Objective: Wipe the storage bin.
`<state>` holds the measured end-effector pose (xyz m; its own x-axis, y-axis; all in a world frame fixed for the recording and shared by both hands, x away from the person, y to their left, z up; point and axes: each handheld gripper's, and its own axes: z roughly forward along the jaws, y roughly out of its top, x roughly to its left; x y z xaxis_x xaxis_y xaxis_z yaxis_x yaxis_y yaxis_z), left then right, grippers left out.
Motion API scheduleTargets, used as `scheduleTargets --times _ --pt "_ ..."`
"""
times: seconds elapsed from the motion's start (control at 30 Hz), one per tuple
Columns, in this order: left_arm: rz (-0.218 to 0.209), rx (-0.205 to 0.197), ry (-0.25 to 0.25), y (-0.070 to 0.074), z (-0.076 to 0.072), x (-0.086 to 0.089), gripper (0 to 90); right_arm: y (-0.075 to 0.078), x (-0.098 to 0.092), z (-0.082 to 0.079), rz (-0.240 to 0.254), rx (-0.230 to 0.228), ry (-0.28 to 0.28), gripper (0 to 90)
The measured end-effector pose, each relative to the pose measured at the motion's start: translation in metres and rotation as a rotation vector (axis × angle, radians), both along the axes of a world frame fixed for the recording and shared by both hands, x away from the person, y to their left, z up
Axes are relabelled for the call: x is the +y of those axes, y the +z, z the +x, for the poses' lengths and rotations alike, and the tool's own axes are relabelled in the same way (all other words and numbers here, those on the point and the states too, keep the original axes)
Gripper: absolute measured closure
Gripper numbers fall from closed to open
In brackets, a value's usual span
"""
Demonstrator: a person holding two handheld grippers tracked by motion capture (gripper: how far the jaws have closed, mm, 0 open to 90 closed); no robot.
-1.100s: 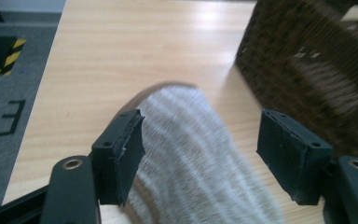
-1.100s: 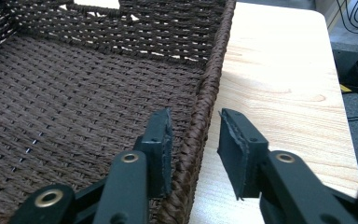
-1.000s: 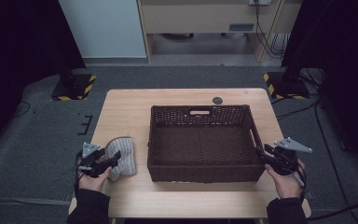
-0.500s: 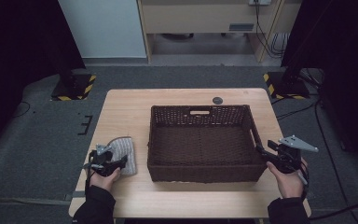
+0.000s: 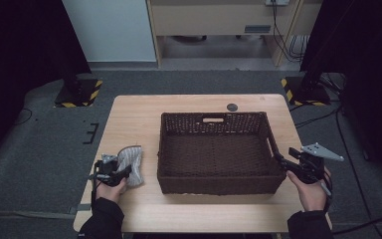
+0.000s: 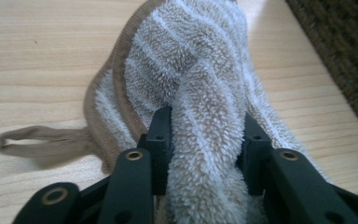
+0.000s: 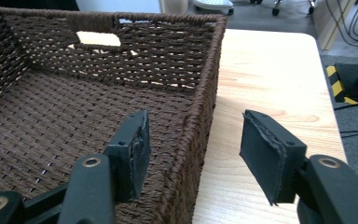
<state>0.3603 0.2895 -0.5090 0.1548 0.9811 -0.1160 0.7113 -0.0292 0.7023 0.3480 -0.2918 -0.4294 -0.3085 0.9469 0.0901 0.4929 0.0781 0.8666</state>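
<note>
The left gripper (image 6: pixel 205 140) had just closed on the striped towel (image 6: pixel 191 70) beside the wicker basket (image 5: pixel 214 186). The right gripper (image 7: pixel 193 154) had been opening — jaws straddling the basket's wall, pads apart.

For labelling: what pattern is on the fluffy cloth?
Beige and white stripes on the cloth, clearest in the left gripper view.

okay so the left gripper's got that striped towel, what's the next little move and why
Probably lift the towel a little off the table, then carry it toward the basket. The left gripper has just been closing and its pads now pinch a fold of the cloth, the rest still lying on the wood. The right gripper has just been opening, astride the basket's side wall, seemingly not gripping it.
</note>
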Motion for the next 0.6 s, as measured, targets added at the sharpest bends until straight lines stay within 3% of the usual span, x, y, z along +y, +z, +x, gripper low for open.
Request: scheduleTargets --times 0.1,0.3,0.5,0.6 --pt "-0.047 -0.042 0.001 0.011 -0.004 0.001 64.4 0.000 0.001 0.001 -0.001 0.007 0.006 41.1" --pt "-0.091 -0.163 -0.009 0.038 -0.011 -0.001 64.2 0.000 -0.002 0.005 0.015 0.008 -0.004 38.1" --pt "-0.099 -0.222 -0.033 0.051 -0.011 -0.008 64.3 0.001 0.000 0.009 0.025 0.003 -0.001 36.8" --pt "-0.105 -0.237 -0.043 0.055 -0.008 -0.011 64.3 -0.001 0.004 0.011 0.007 0.008 0.009 36.5"
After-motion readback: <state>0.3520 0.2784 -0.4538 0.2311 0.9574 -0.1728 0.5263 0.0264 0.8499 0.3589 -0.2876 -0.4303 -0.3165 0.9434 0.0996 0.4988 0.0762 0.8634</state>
